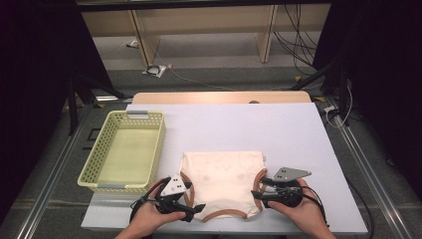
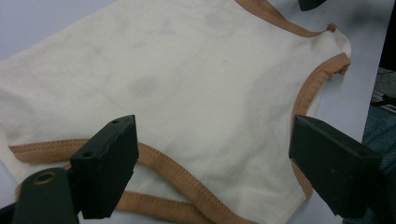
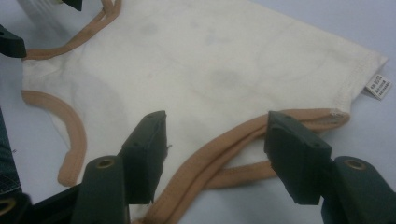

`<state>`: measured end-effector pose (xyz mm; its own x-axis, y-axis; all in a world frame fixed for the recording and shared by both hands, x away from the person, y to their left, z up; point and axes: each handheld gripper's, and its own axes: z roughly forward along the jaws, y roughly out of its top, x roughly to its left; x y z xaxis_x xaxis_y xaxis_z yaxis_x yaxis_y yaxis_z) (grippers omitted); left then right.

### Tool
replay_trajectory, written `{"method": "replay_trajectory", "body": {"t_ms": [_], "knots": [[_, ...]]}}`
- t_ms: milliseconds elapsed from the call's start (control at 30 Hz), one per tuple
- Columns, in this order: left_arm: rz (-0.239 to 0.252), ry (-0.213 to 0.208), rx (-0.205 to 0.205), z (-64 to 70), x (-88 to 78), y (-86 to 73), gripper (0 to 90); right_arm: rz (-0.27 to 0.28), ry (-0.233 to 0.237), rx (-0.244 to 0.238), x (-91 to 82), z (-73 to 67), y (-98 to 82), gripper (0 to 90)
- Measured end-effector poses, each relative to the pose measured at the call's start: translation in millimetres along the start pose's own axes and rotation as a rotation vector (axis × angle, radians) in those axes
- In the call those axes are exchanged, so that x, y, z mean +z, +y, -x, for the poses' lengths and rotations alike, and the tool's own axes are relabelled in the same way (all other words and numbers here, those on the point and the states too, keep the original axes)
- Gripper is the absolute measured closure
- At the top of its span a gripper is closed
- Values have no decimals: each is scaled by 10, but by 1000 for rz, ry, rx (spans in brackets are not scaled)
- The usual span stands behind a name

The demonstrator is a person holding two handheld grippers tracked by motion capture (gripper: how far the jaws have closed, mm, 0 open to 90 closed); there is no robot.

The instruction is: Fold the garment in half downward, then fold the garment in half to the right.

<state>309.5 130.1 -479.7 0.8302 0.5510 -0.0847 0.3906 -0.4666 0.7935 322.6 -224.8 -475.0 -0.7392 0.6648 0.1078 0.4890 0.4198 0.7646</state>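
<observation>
Cream garment with tan-brown edging lies flat on the white table cover, at the near edge, middle of the table. Faint grey stains show across the fabric in both gripper views. A small white label sticks out from one side seam.

Left gripper — at the garment's near-left corner, jaws apart, nothing pinched. In the left gripper view the tan binding runs across the gap between the two black jaws, cloth lying slack under them; no pad presses on it.

Right gripper — at the near-right corner, jaws likewise spread and released. In the right gripper view a doubled loop of the tan strap passes between the jaws, loose on the table, untouched by either.

Each gripper is held in a hand coming in from the near side. Cables trail back from both.

Pale yellow perforated basket stands on the left of the table, well apart from the garment.
</observation>
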Motion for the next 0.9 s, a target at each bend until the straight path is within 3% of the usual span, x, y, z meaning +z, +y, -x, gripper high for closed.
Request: {"method": "replay_trajectory", "body": {"t_ms": [467,900], "knots": [[-10,-15,19,10,35,4,164,2,1,-9,-22,-5,-34,384],[-49,21,-20,139,-56,-86,235,60,-34,-31,37,-18,125,365]]}}
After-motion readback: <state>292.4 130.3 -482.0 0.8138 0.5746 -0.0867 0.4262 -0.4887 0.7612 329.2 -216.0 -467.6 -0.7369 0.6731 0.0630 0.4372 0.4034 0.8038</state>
